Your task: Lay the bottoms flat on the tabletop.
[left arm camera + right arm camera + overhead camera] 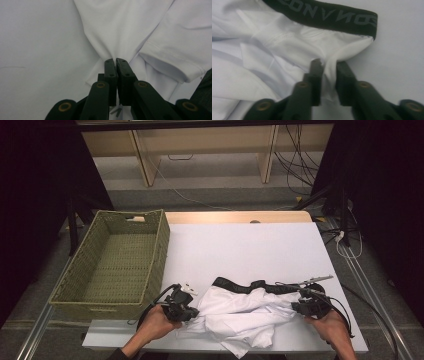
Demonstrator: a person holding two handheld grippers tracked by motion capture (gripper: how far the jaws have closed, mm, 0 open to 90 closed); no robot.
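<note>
Closest to me, my left gripper [186,312] has its fingers [110,72] pressed together on a pinch of the white garment [240,312], and my right gripper [299,306] has its fingers [315,75] slightly apart with a fold of the same cloth between them, seemingly gripped. That garment lies crumpled at the near edge of the table [250,250], its long axis running left to right, with the black waistband [245,286] along its far side. Its lower hem runs over the table's near edge. Beyond, a woven basket [160,245] sits on the left, cables trailing across the grey floor [210,197] behind.
</note>
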